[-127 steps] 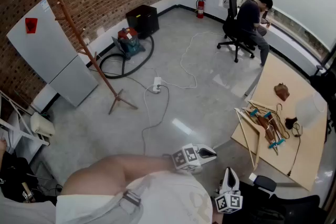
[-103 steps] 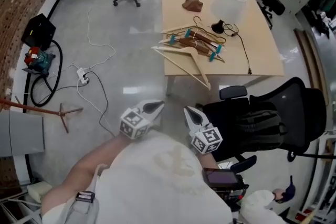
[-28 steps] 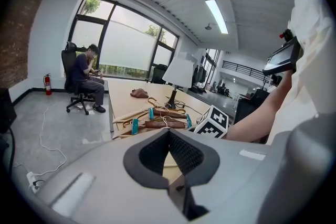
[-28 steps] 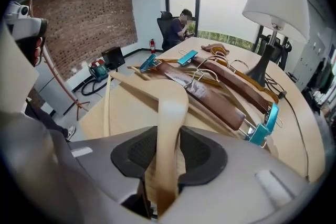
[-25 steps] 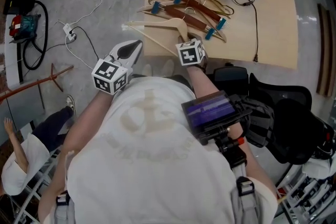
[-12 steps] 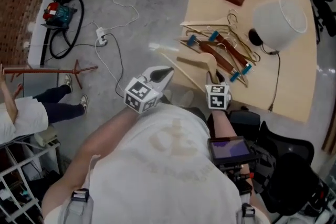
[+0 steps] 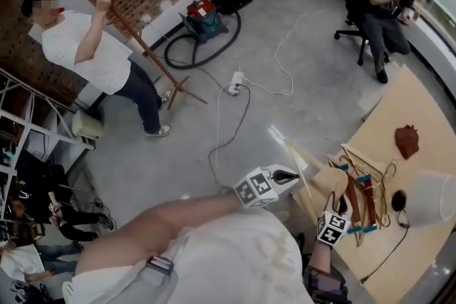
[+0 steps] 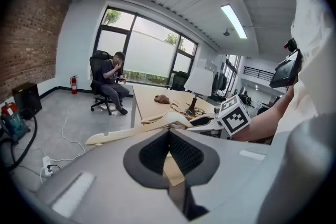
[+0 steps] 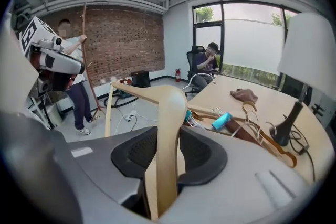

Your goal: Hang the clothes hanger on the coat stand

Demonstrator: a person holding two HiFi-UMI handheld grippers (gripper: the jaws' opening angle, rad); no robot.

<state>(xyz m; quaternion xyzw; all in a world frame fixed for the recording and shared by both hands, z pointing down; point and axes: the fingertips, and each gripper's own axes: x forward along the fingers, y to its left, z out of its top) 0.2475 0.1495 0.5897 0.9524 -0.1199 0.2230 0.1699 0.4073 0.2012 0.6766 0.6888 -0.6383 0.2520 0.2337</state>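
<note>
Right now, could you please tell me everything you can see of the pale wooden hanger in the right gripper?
The pale wooden hanger looks like bare, light, unpainted wood: a broad, flat shoulder piece with a rounded bend, and a thinner bar at its far end. The right gripper is shut on it just below the bend. It appears clear of the table, with one arm reaching out over the floor. Its hook is not visible.
</note>
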